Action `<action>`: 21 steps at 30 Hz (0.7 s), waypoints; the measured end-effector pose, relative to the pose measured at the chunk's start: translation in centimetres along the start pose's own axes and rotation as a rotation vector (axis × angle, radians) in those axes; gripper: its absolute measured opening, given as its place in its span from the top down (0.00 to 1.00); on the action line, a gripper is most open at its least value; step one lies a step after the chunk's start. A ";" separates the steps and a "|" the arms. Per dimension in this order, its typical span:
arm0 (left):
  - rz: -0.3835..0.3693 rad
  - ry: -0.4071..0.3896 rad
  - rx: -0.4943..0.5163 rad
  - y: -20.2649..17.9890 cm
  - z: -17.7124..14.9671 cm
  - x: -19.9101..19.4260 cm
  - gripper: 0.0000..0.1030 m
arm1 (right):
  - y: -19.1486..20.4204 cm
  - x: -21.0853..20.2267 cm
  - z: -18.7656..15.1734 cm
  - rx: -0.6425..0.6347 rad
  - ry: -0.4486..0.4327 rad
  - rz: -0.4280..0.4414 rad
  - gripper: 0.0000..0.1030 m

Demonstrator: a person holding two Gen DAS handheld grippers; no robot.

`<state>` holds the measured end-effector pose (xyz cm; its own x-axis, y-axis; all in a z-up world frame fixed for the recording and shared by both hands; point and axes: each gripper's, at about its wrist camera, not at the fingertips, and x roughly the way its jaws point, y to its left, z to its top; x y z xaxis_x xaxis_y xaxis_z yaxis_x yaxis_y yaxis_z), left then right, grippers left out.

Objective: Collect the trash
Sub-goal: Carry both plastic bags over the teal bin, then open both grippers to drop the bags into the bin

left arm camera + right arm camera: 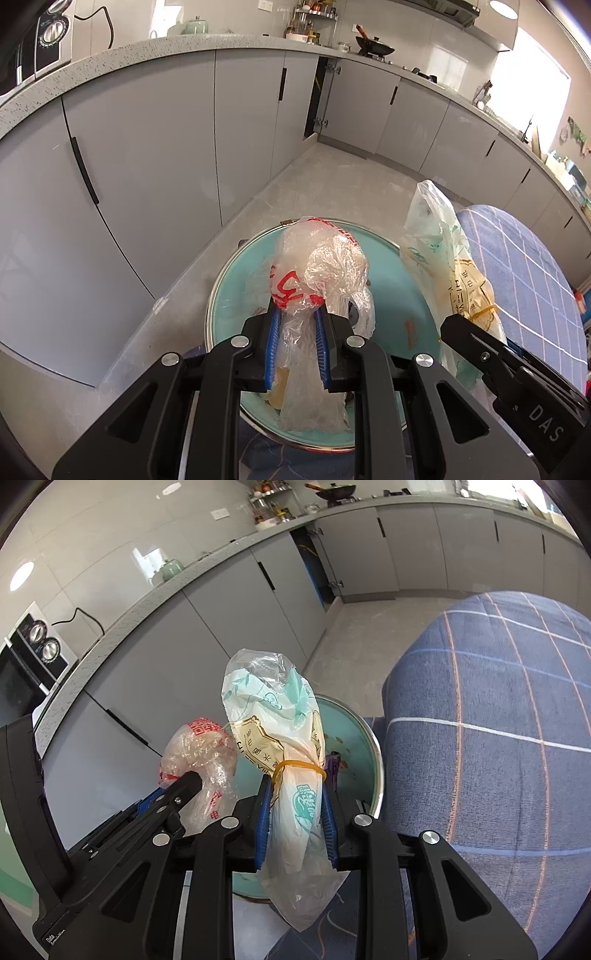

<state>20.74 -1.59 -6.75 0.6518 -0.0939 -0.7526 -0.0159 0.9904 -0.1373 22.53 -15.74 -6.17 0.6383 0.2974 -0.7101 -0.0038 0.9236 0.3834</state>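
Left tool (295, 314) clamped on clear red-printed bag (317, 266), right tool (297, 794) gripping green-printed bag (280, 716), both over teal bin (391, 288).

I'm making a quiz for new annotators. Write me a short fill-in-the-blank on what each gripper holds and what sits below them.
The left gripper is shut on a clear bag with ____ print.
A ____ rubber band cinches the bag with green print in the right gripper.
Below both bags is a round bin whose inside is ____.

Missing words: red; yellow; turquoise
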 end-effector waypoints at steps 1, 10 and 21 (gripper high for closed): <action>0.001 0.002 0.001 0.1 0.2 0.2 0.83 | -0.1 0.2 0.1 0.002 0.003 -0.003 0.75; 0.009 0.041 0.007 -0.6 0.3 2.6 0.83 | -1.0 1.5 0.3 0.029 0.031 -0.007 0.74; 0.032 0.097 0.006 -0.3 0.6 5.8 0.83 | -2.0 2.6 0.8 0.051 0.048 -0.016 0.74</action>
<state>24.98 -2.37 -10.73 0.5745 -0.0713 -0.8154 -0.0311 0.9936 -0.1088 24.82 -16.99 -8.24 0.6004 0.2955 -0.7431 0.0461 0.9149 0.4010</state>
